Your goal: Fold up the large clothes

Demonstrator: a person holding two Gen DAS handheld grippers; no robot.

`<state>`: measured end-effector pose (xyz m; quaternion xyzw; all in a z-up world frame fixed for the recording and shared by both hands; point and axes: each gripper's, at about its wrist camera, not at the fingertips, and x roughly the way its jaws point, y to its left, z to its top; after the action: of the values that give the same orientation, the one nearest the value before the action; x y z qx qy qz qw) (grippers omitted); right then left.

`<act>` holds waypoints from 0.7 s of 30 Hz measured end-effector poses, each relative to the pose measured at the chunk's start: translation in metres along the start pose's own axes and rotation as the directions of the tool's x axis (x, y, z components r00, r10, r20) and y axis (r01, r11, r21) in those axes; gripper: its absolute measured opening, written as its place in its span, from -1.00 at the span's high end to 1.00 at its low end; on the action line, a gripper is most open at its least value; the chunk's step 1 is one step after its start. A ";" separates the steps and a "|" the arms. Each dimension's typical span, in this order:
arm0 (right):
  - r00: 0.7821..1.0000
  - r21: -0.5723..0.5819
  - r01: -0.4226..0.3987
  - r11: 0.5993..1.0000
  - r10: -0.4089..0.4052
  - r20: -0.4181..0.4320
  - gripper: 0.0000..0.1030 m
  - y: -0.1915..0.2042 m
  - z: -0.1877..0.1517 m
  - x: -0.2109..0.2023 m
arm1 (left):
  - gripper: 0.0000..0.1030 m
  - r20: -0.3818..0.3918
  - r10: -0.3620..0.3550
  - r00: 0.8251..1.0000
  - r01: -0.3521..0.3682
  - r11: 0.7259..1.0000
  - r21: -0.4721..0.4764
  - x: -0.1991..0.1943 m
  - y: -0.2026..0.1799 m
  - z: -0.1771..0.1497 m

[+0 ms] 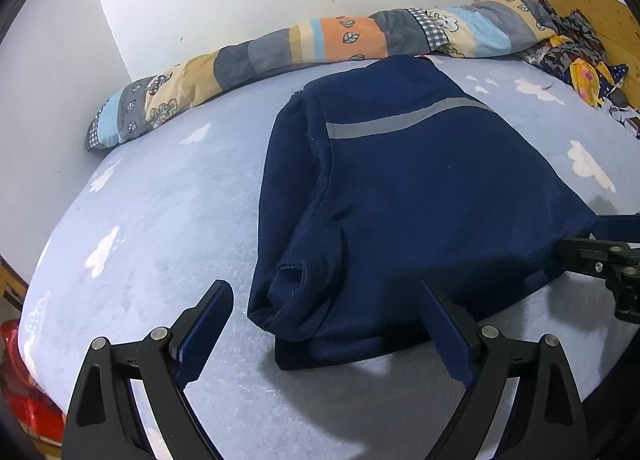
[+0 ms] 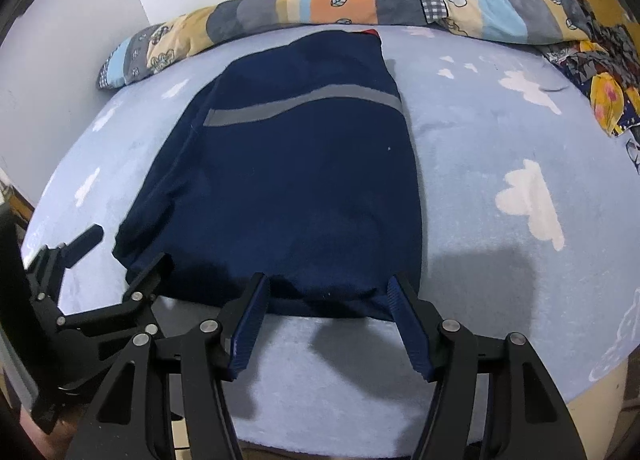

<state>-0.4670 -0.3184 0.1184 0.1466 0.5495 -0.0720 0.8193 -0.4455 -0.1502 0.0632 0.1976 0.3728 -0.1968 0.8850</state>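
Both tongs stood wide apart and empty: the left tongs (image 1: 326,330) straddled the near left corner of the navy garment (image 1: 400,187), the right tongs (image 2: 326,324) its near hem. The garment lay folded lengthwise on the bed (image 2: 500,131). Pinching both near corners evenly would likely keep the next fold square. Beyond, the rolled quilt (image 1: 280,47) and crumpled patterned clothes (image 2: 600,71) limited the room.

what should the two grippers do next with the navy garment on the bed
Probably lower both and close on the near hem. The navy garment lies as a long, narrowed strip on the bed sheet, its near edge right at the open left gripper and right gripper. Neither holds cloth yet. Gripping that hem would let it be carried toward the grey stripe for a crosswise fold.
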 end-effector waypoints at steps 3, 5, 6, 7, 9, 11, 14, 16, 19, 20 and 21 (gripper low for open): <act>1.000 0.010 0.004 1.000 -0.004 -0.026 -0.24 -0.003 -0.001 0.006 | -0.81 0.004 0.006 1.000 -0.006 1.000 0.014 -0.002 -0.001 -0.001; 0.999 0.025 -0.005 1.000 0.006 -0.034 -0.22 -0.006 -0.002 0.007 | -0.81 0.006 0.008 1.000 -0.008 1.000 0.019 -0.004 -0.001 -0.002; 0.999 0.029 -0.007 1.000 0.008 -0.031 -0.22 -0.007 -0.002 0.006 | -0.81 0.007 0.009 1.000 -0.009 1.000 0.022 -0.005 -0.001 -0.002; 1.000 0.028 -0.007 1.000 0.008 -0.027 -0.22 -0.007 -0.002 0.005 | -0.81 0.007 0.009 1.000 -0.009 1.000 0.023 -0.005 -0.001 -0.003; 1.000 0.027 -0.007 1.000 0.007 -0.014 -0.22 -0.007 -0.003 0.002 | -0.81 0.009 0.008 1.000 -0.008 1.000 0.026 -0.006 0.000 -0.003; 1.000 0.029 -0.010 1.000 0.010 -0.002 -0.22 -0.007 -0.004 -0.002 | -0.81 0.011 0.004 1.000 -0.005 1.000 0.027 -0.008 0.001 -0.003; 1.000 0.028 -0.011 1.000 0.010 0.019 -0.22 -0.006 -0.007 -0.008 | -0.81 0.018 0.002 1.000 -0.003 1.000 0.031 -0.010 0.001 -0.004; 0.999 0.023 -0.009 1.000 0.009 0.031 -0.22 -0.005 -0.008 -0.012 | -0.81 0.019 0.002 1.000 -0.002 0.999 0.034 -0.010 0.000 -0.004; 0.999 0.010 -0.009 1.000 0.009 0.038 -0.22 -0.004 -0.010 -0.014 | -0.81 0.022 0.003 1.000 -0.004 0.999 0.039 -0.010 -0.001 -0.005; 0.999 0.008 -0.006 1.000 0.006 0.038 -0.22 -0.003 -0.010 -0.015 | -0.81 0.023 0.004 1.000 -0.005 0.999 0.040 -0.011 -0.001 -0.005; 0.999 0.007 -0.004 1.000 0.003 0.039 -0.22 -0.003 -0.010 -0.015 | -0.81 0.027 0.005 1.000 -0.006 0.999 0.043 -0.011 -0.001 -0.005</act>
<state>-0.4825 -0.3186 0.1280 0.1489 0.5328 -0.0753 0.8296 -0.4561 -0.1467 0.0680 0.2151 0.3562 -0.2049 0.8859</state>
